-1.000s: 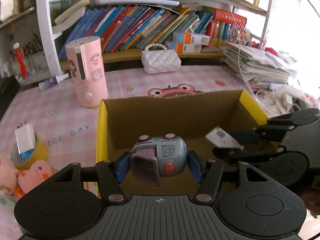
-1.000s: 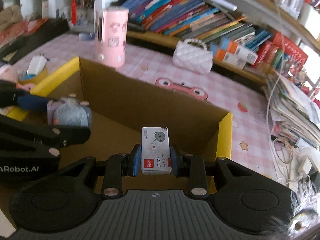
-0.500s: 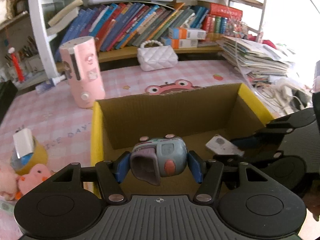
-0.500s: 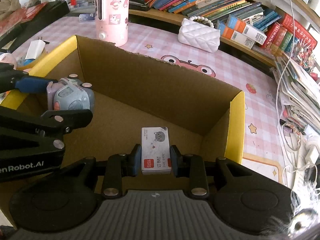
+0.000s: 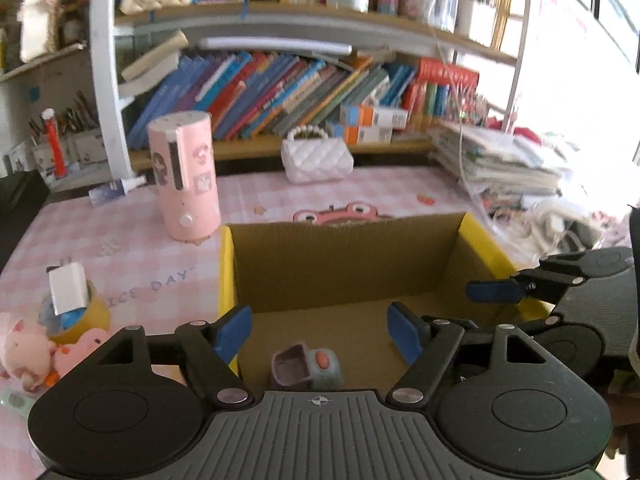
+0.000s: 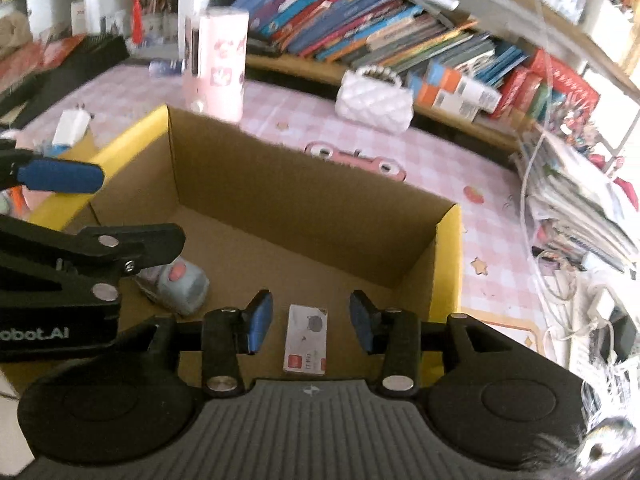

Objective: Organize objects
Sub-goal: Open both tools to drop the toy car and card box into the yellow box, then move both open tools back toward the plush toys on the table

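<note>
A cardboard box with yellow flaps [image 5: 344, 256] [image 6: 304, 200] stands open on the pink checked table. My left gripper [image 5: 320, 330] is open above it; the grey-blue toy [image 5: 308, 366] lies on the box floor below its fingers, also shown in the right wrist view [image 6: 180, 280]. My right gripper [image 6: 310, 318] is open too, and the small white staple box with a red label [image 6: 306, 340] lies on the box floor beneath it. The right gripper's blue pads [image 5: 494, 292] show at the box's right side in the left wrist view.
A pink cylinder appliance [image 5: 184, 182] and a white quilted purse [image 5: 316, 158] stand behind the box. A yellow tape roll with a white charger [image 5: 70, 308] and pink plush toys [image 5: 28, 350] lie to the left. Stacked papers [image 5: 508, 164] and cables are at the right; bookshelves behind.
Both grippers have opened and risen. The toy has dropped from the left gripper and the staple box from the right one; both now lie on the box floor.
</note>
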A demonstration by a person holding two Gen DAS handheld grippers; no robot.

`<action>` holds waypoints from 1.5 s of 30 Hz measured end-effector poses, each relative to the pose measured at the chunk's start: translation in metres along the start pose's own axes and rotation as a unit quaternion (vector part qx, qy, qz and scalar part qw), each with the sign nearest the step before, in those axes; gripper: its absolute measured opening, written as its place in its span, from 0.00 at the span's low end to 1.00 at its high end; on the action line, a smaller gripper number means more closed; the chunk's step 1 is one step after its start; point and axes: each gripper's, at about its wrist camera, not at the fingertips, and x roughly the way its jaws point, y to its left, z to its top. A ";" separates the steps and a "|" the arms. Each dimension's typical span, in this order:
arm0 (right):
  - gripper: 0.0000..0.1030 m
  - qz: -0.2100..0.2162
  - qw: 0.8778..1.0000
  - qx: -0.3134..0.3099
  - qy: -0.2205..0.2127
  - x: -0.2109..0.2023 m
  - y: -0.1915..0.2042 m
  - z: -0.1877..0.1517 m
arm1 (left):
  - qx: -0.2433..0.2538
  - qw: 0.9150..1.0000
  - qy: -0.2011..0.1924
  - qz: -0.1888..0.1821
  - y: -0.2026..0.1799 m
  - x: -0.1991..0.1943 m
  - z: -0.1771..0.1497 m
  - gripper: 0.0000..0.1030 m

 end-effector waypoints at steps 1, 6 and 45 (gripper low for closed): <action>0.43 -0.004 1.000 0.003 -0.011 -0.007 0.002 -0.001 | -0.004 1.000 -0.007 -0.002 0.002 -0.007 -0.001 0.75; 0.46 -0.029 0.997 0.033 -0.063 -0.045 0.014 -0.013 | -0.011 0.999 -0.033 -0.004 0.011 -0.043 -0.017 0.77; 0.56 -0.033 0.992 0.122 -0.008 -0.121 0.188 -0.121 | -0.010 0.998 0.046 0.048 0.111 -0.166 -0.156 0.87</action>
